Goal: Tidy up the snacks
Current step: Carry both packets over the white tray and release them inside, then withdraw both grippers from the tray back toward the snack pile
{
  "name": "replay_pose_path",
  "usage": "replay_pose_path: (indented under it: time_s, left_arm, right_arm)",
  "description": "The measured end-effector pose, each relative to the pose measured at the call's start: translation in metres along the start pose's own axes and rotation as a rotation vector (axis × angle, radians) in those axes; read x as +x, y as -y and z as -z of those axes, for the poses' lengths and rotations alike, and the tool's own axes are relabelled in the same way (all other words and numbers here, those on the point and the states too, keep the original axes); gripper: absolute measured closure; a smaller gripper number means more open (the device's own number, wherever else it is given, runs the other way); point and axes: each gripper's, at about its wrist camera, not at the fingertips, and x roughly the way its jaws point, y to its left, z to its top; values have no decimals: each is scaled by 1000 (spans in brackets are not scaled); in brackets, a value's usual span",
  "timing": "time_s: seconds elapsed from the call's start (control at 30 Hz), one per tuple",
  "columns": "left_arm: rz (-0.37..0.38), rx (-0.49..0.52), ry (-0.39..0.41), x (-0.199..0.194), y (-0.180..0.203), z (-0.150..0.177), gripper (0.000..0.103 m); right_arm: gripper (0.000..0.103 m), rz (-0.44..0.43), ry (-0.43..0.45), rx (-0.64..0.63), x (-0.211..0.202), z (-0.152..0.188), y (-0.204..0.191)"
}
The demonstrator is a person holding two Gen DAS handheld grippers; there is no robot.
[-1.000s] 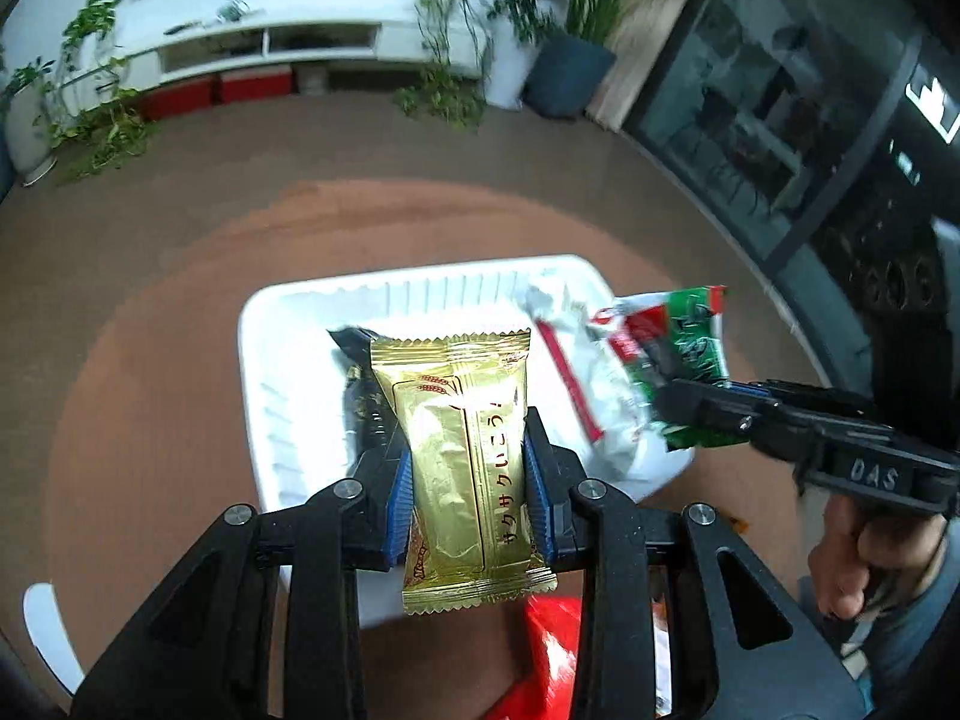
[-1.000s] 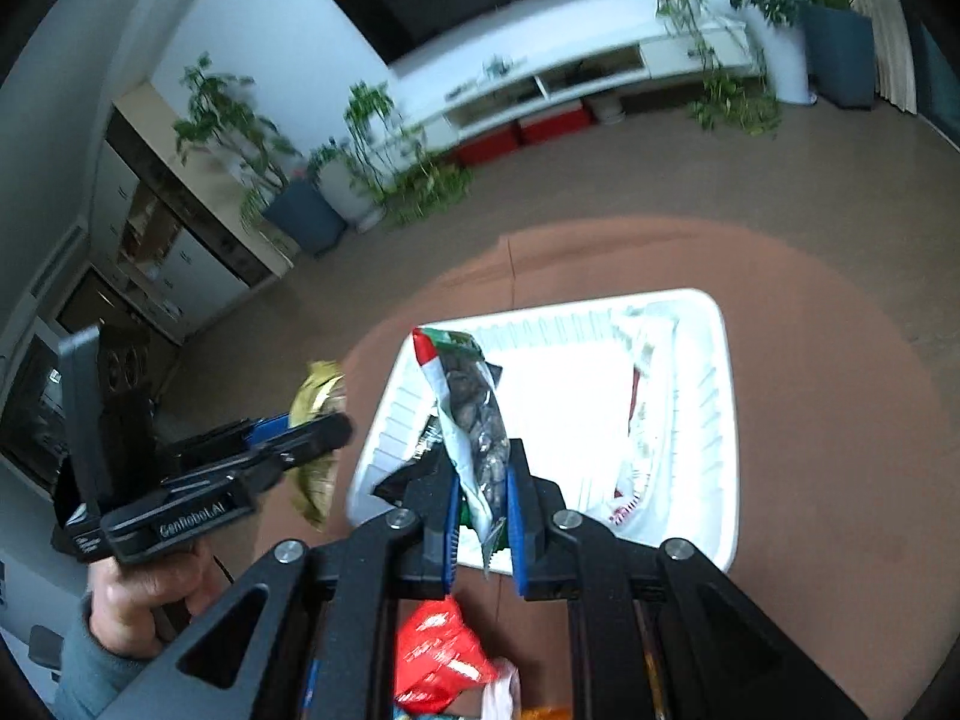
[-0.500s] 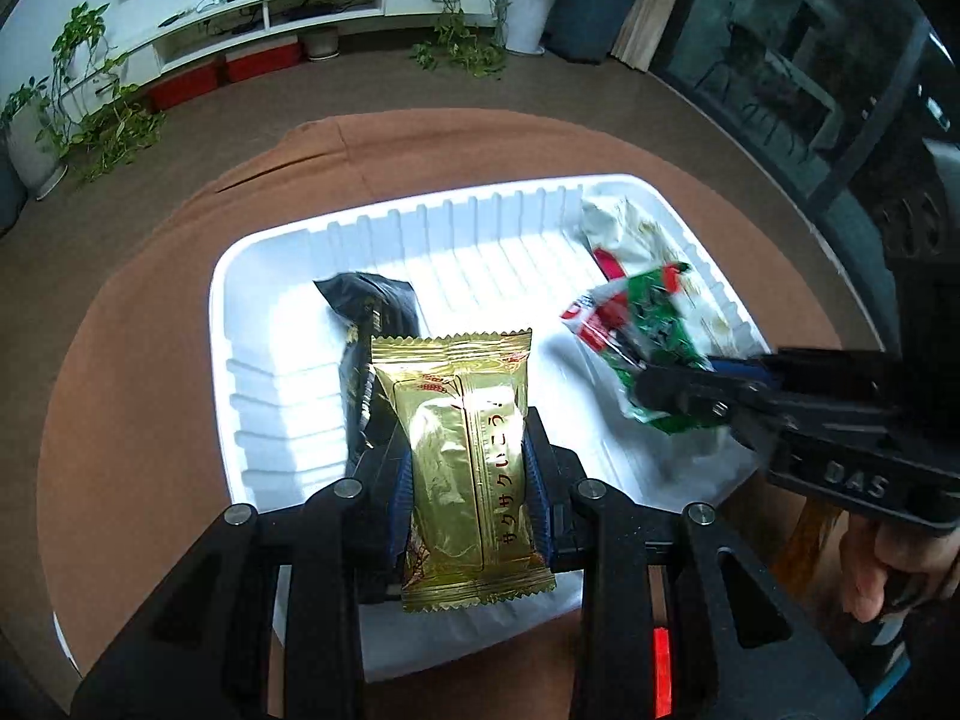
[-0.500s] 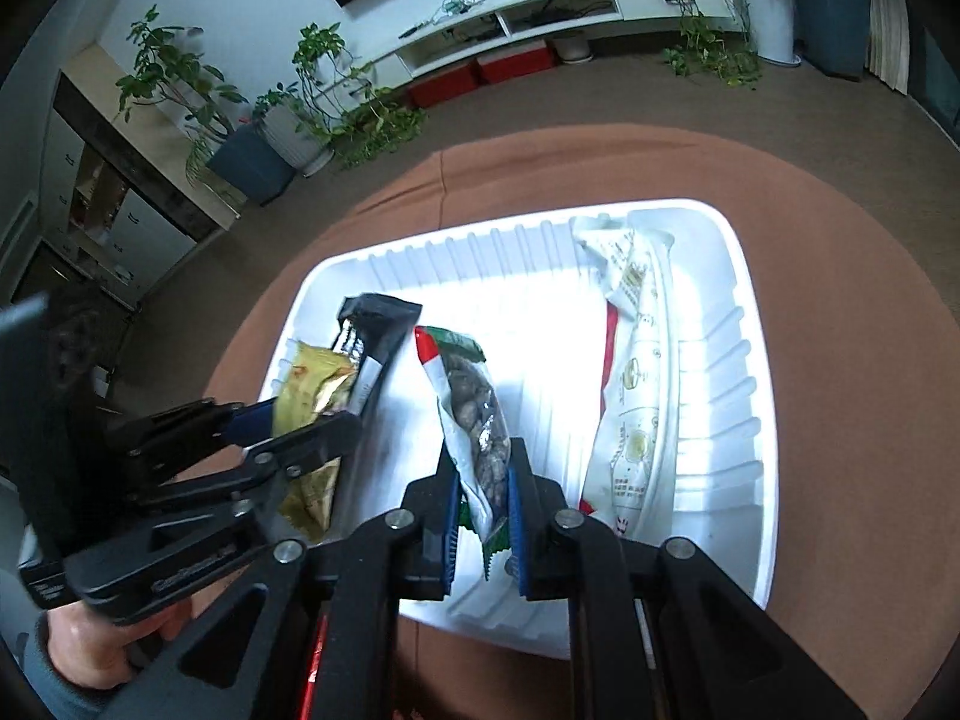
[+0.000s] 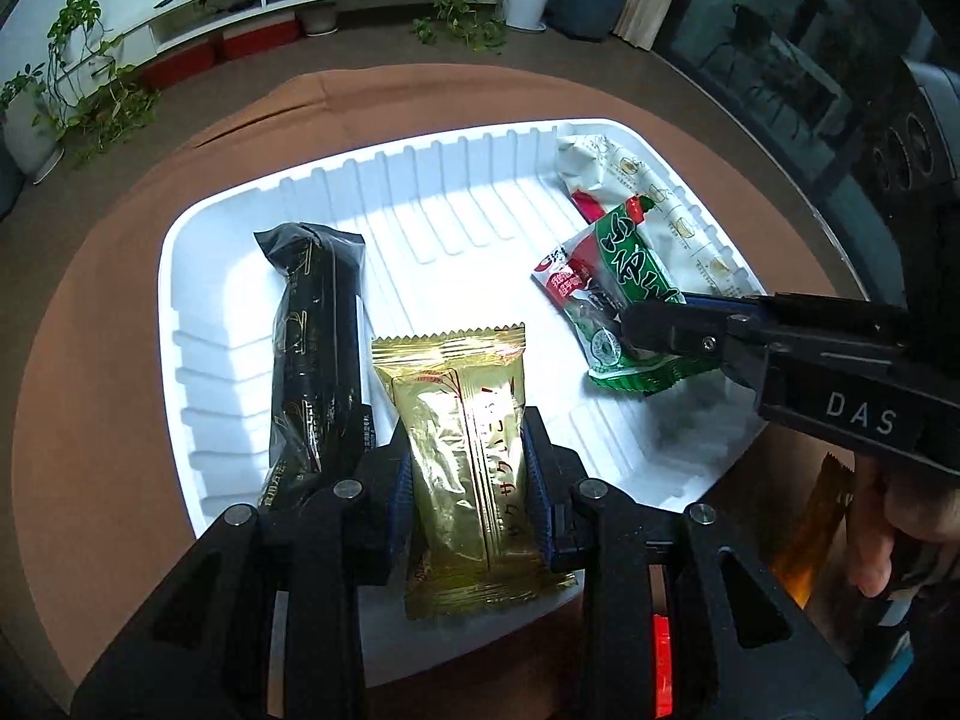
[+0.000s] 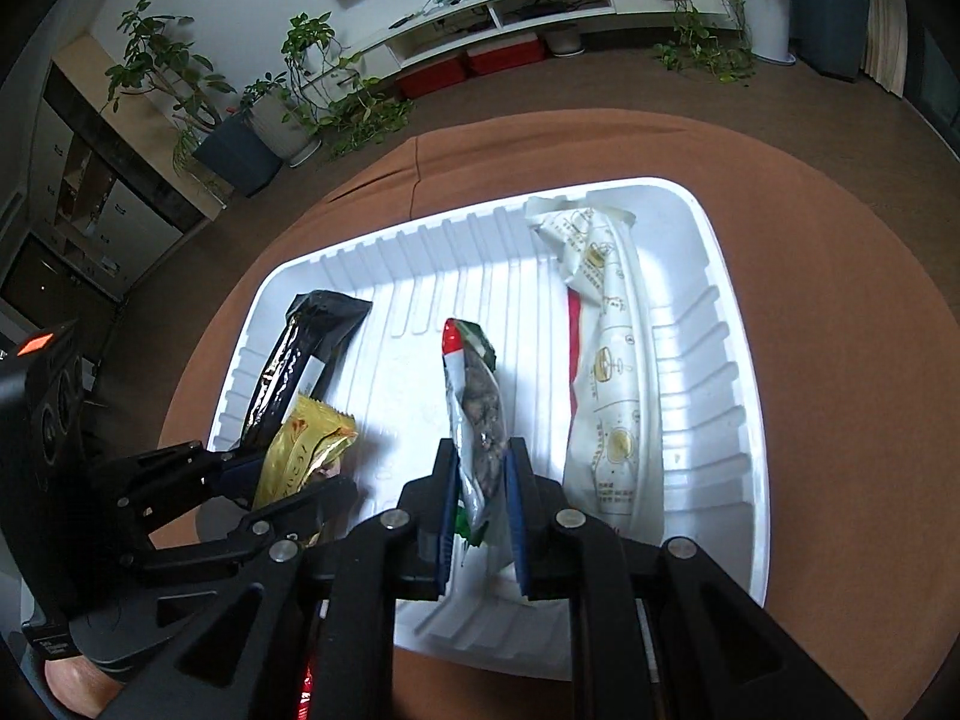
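Note:
A white ribbed tray sits on a round brown table. My left gripper is shut on a gold snack packet, held over the tray's near edge; it also shows in the right wrist view. My right gripper is shut on a green and red snack packet, held over the tray's middle; it also shows in the left wrist view. A black packet lies at the tray's left, a long white packet at its right.
The brown table surrounds the tray. An orange packet and a red item lie on the table near the tray's front edge. Plants and a white TV cabinet stand in the background.
Both grippers have moved forward and down over the tray with their packets still held. The tray now fills more of both views.

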Motion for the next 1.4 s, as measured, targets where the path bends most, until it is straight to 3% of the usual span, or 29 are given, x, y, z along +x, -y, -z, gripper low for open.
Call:
replay_pose_path:
  time_s: [0.2, 0.37, 0.4, 0.47, 0.53, 0.77, 0.97, 1.13, 1.3, 1.4]
  left_arm:
    - [-2, -17, 4, -14, -2, 1, 73]
    - [-3, -37, 29, -28, -6, 2, 71]
    - [-2, -38, 35, -32, -6, 2, 65]
    - [1, -39, 65, -44, -6, 4, 46]
    - [3, -43, 97, -56, -6, 5, 25]
    - [32, -89, 193, -117, -17, 19, 21]
    - [60, -108, 298, -189, -23, 62, 12]
    - [74, -123, 388, -236, -17, 117, 5]
    - [104, -182, 431, -251, -4, 189, 5]
    - [95, -234, 425, -240, 7, 235, 5]
  right_arm:
    - [80, 2, 13, 3, -6, 0, 3]
    - [68, -6, 43, -6, -21, -2, 1]
    - [66, -9, 51, -8, -26, -2, 0]
    - [47, -11, 71, -3, -37, -1, 0]
    - [35, -27, 105, 14, -52, 0, 0]
    - [23, -107, 218, 31, -124, 25, 1]
    - [15, -165, 324, 14, -180, 80, 6]
    - [12, -173, 349, 5, -200, 136, 11]
    - [12, -173, 333, -3, -201, 195, 12]
    - [12, -164, 309, -53, -194, 226, 3]
